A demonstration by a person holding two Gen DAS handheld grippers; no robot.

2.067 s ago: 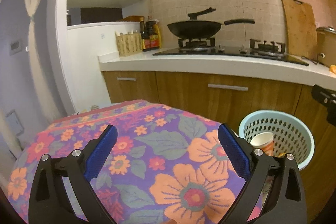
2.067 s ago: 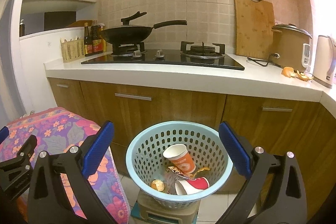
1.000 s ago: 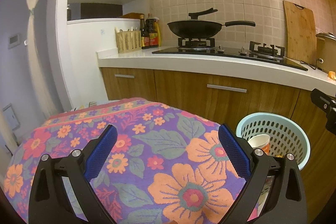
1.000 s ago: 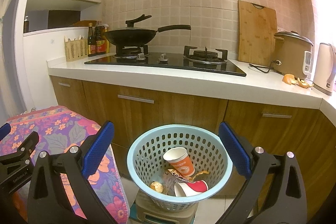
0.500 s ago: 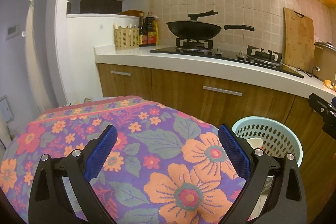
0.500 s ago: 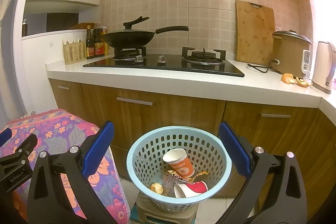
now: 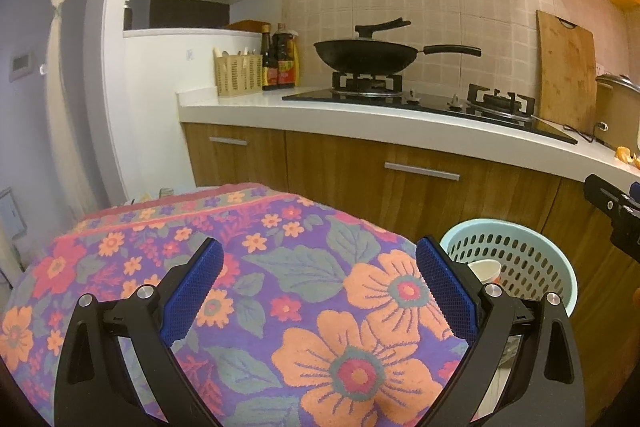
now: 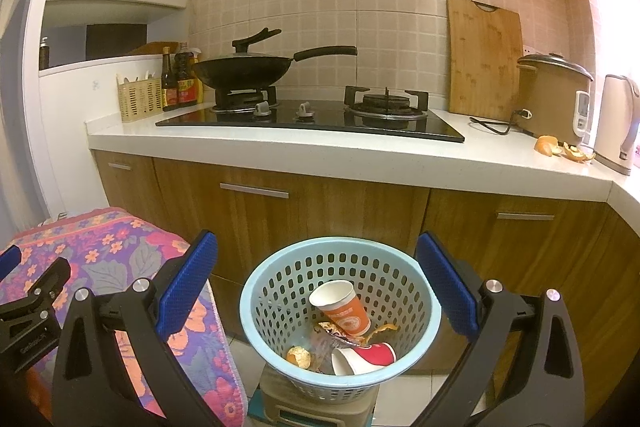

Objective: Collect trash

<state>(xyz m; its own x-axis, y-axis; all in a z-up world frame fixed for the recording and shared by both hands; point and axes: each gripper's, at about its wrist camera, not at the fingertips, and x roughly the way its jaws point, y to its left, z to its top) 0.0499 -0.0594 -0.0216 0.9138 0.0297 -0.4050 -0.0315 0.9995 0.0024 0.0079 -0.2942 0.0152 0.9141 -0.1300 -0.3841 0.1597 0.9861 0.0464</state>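
A light blue perforated basket [image 8: 276,291] stands on a small box on the floor before the cabinets. It holds an orange paper cup [image 8: 340,307], a red paper cup [image 8: 366,357], orange peel [image 8: 299,355] and a wrapper. More orange peel [image 8: 562,148] lies on the white counter by the kettle. My right gripper [image 8: 316,283] is open and empty, hovering above the basket. My left gripper [image 7: 320,287] is open and empty over a floral cloth [image 7: 280,275]; the basket [image 7: 532,267] shows at its right.
A gas hob with a black wok [image 8: 244,69], a cutting board [image 8: 486,61], a rice cooker [image 8: 554,95] and a kettle [image 8: 618,123] stand on the counter. Sauce bottles [image 8: 178,83] and a utensil basket sit at its left end. Wooden cabinet doors [image 8: 320,211] lie behind the basket.
Both grippers have drifted slightly; the views shift a little, with the counter sitting lower in frame. Both stay open and empty. The basket's contents have not moved.
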